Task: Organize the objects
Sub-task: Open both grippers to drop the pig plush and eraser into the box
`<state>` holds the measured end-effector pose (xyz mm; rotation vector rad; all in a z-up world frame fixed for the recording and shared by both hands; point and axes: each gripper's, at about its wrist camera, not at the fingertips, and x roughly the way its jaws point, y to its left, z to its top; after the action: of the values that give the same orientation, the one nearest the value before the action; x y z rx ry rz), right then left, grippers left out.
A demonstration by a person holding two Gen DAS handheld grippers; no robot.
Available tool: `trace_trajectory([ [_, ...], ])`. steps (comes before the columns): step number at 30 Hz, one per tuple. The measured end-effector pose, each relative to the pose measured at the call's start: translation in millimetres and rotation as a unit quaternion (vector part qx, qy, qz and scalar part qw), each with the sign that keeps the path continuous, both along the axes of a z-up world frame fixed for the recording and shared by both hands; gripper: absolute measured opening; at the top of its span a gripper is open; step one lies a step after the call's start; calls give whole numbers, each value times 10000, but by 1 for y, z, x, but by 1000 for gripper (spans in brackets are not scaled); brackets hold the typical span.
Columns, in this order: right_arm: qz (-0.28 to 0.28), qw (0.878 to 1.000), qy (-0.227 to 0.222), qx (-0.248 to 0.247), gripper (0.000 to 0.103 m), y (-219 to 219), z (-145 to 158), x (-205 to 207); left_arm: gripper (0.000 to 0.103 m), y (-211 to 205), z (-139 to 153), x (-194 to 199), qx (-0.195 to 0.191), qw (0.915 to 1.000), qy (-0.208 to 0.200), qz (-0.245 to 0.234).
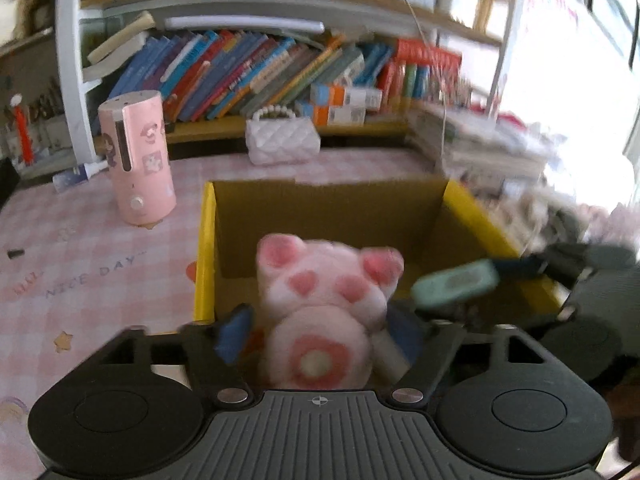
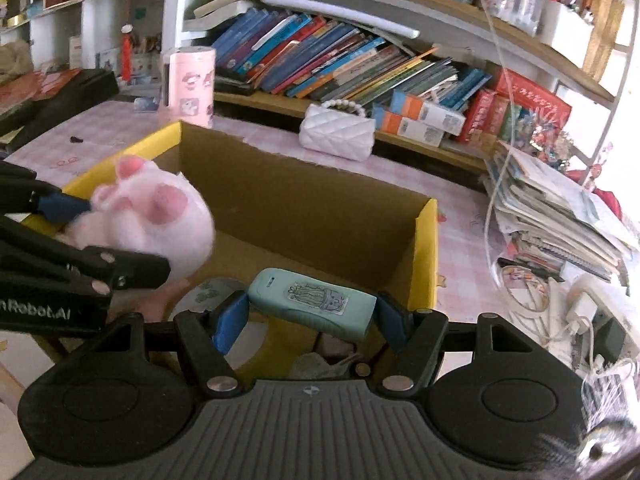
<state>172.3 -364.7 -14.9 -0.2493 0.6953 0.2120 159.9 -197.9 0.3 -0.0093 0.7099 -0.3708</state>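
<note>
I worked with two claws over one cardboard box [image 2: 328, 208], open at the top, with yellow outer walls and a brown inside. The box stood on the tabletop [image 1: 80, 256], which was covered with a pink checked cloth.

There were two things to put away. One pink plush paw [image 1: 320, 304] was between the blue pads of my left claw [image 1: 320, 332], above the near-left part of the box. Its toes pointed up and away from me, so its long axis ran about along the claw. The left claw was released: the pads stood a little away from the plush on each side.

One mint-green flat device [image 2: 312, 300] with a sticker on it was clenched in my right claw [image 2: 310, 318]. Its long axis lay across the claw, from one pad to the other, and it hung over the near-right part of the box.

Behind the box I counted one pink cylinder [image 1: 138, 160] with stickers and one white quilted purse [image 1: 282, 140] with a pearl handle.

The lower part of the plush was hidden by the claw body. The box floor under the device was hard to make out, and the right edge of the left view was blurred.
</note>
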Motion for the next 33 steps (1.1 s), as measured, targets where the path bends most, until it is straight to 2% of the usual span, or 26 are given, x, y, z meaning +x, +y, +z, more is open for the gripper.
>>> trace_trajectory([
  [2,58,10000,72,-5,66,1,0,1,83,3,6,-5,-182,9997,-133,26],
  [7,106,9997,236,53,66,0,0,4,83,6,18,-16,-304,9988,-376,54],
  [17,246,9988,403,147,67,7,-3,0,86,29,25,-38,-336,9970,-425,553],
  [22,136,9988,410,217,70,10,-3,0,88,49,16,-48,-230,9931,-206,1135],
  [26,-30,9986,430,310,73,11,-2,-2,90,69,15,-58,-211,9866,-57,1618],
  [29,-238,9981,355,434,76,10,3,-10,91,85,18,-68,-274,9830,-102,1813],
  [33,-576,9964,139,610,78,10,12,-27,91,99,22,-82,-287,9823,-192,1843],
])
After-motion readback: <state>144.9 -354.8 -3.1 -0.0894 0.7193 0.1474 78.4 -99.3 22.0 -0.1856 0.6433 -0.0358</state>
